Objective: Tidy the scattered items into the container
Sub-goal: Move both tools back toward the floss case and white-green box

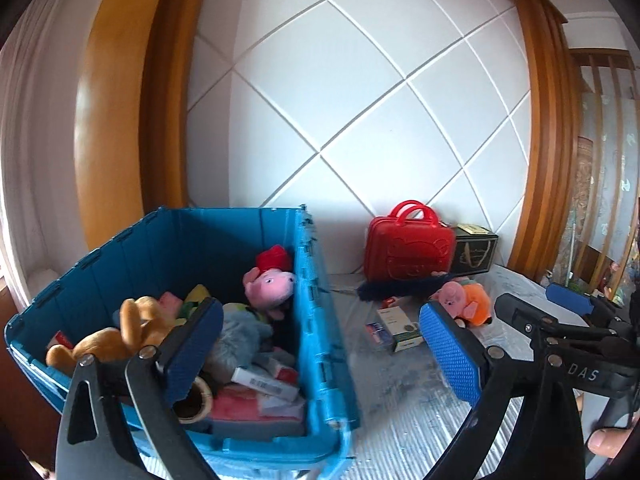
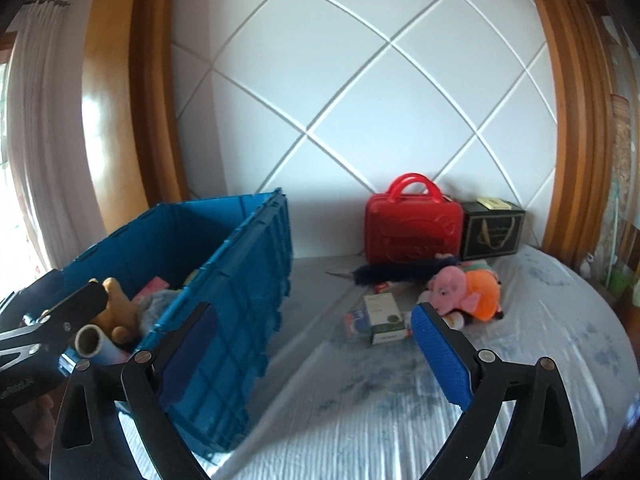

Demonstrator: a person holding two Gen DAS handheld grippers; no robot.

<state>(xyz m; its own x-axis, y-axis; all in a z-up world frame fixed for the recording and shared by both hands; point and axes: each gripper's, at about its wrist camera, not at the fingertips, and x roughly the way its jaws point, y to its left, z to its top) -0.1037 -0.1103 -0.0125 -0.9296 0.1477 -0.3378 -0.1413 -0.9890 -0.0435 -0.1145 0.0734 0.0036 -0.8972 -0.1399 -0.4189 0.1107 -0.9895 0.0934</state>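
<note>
1. Two grippers, both spread wide, nothing between the blue ribbed pads: left gripper (image 1: 324,356), right gripper (image 2: 316,364). Each shows at the edge of the other's view.
2. One blue plastic crate (image 1: 316,320), ribbed walls, standing open on the pale bedsheet (image 2: 540,340).
3. Only the left view looks down into the crate: a pink pig plush in a red hat (image 1: 270,280), a tan plush (image 1: 116,332), a grey plush, flat boxes. The right view adds a cardboard tube (image 2: 89,340) inside.
4. Still out on the sheet: one pink-and-orange plush (image 2: 466,294), two small boxes (image 2: 382,318) touching, one dark fuzzy strip (image 2: 400,270).
5. By the quilted wall: one glossy red hard case (image 2: 412,226), one black box (image 2: 494,230) beside it.
</note>
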